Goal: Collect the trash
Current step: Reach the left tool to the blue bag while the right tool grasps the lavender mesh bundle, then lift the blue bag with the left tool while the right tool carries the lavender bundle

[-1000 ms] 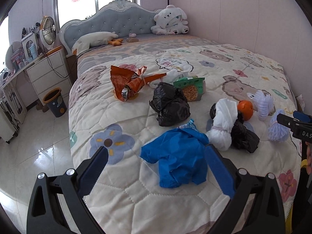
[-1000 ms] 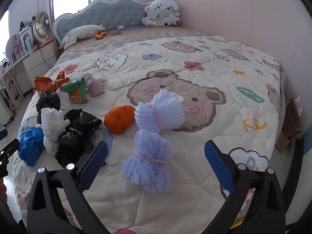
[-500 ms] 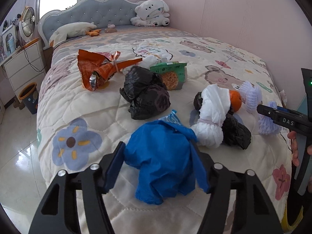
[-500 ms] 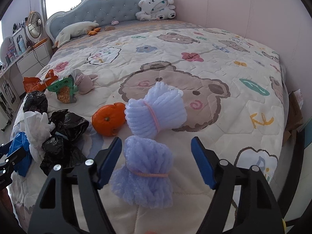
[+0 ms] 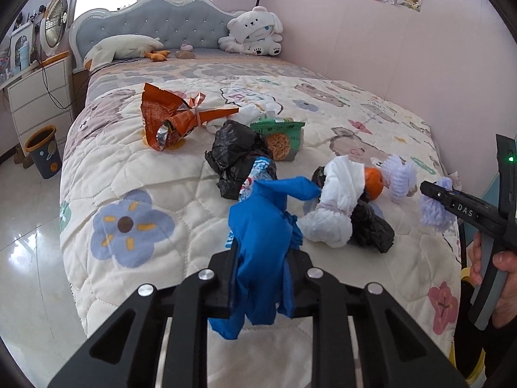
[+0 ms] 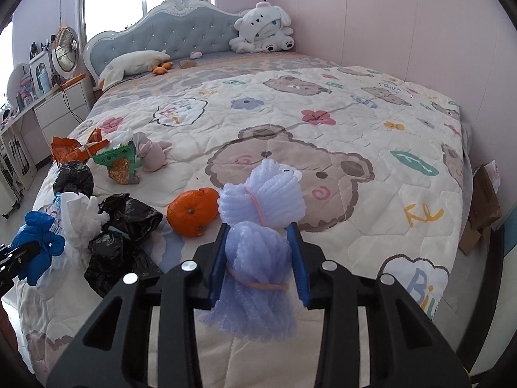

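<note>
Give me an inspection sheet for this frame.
Surface: quilted bedspread, trash along its near-left part.
Job's things: blue plastic bag; lilac foam net; second lilac foam net; black bags; white bag; orange wrapper; green snack packet.
Clutter: mandarin, plush toy.
Grippers: left gripper shut on the blue bag; right gripper shut on the net.
Cables: black cord over the nightstand.
Surroundings: waste bin on the floor.

A white plush toy [image 6: 263, 27] sat at the bed's headboard [image 6: 181, 34], and a fan [image 5: 55, 21] stood on the dresser [image 5: 38, 92].
</note>
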